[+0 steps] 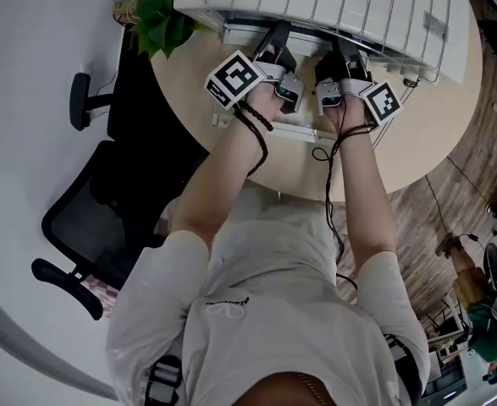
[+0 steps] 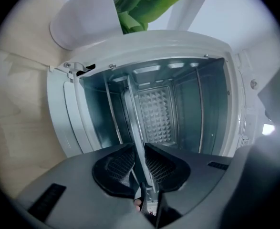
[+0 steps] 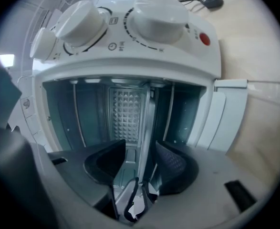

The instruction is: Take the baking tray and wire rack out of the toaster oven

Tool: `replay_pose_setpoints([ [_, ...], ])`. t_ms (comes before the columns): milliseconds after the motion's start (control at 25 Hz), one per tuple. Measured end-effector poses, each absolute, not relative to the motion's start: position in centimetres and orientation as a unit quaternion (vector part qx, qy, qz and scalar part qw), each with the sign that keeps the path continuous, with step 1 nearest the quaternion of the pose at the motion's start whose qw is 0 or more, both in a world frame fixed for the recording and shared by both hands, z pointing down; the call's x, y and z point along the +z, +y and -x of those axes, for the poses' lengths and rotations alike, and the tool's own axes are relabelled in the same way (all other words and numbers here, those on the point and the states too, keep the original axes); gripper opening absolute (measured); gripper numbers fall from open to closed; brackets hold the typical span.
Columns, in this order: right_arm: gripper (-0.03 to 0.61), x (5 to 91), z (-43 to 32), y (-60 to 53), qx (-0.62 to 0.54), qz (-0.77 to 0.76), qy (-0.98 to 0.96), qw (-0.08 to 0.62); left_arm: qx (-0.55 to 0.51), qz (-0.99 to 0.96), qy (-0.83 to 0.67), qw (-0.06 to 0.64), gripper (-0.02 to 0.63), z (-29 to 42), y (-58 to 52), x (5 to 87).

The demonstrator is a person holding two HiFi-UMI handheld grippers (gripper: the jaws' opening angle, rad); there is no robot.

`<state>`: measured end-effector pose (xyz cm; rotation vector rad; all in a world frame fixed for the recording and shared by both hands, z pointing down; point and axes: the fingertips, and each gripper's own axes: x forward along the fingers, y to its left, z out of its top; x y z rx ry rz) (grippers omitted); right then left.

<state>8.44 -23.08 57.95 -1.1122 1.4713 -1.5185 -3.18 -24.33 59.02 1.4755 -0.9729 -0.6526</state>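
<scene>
No view lets the wire rack be picked out for certain. Thin bars (image 2: 112, 116) run along the inner walls of the toaster oven (image 2: 178, 46), but whether any of them belongs to a rack is unclear. The baking tray (image 2: 134, 111) shows almost only edge-on, as a thin pale strip running from the back wall toward the camera, with its flat surface mostly out of sight. In the head view the oven's ribbed roof covers the tips of both claws, so the grip cannot be read from above.

Both gripper views are turned on their side, so the tray stands like an upright line. The left claw (image 2: 140, 150) is clamped on the tray's front edge, both ribbed pads tight against the strip. The right claw (image 3: 140, 147) stands apart around the same edge. There the strip sits between the pads, close beside the right-hand one, with a clear gap to the other.

The two claws are side by side at the oven's mouth, and the tray is inside the oven. The oven sits on a pale wooden worktop (image 1: 434, 134) with a green plant (image 1: 159, 19) beside it. Two white knobs (image 3: 80, 18) and a red lamp (image 3: 204, 39) show in the right gripper view.
</scene>
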Motion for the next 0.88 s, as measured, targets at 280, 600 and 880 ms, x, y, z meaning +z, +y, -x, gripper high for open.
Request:
replay_pose_setpoints([
  [280,0.199,58.1,-8.6,-23.9,-0.586,0.435,0.576,0.368,-0.31,-0.63,-0.413,0.579,0.071,3.6,-24.6,58.5],
  [600,0.198,58.9,-8.8,-25.0,-0.588,0.435,0.572,0.372,-0.344,-0.621,-0.409,0.573,0.071,4.3,-26.7,58.7],
  [880,0.104,59.3,-8.7,-25.2,-0.588,0.439,0.575,0.364,-0.365,-0.604,-0.407,0.579,0.069,4.3,-26.9,59.0],
])
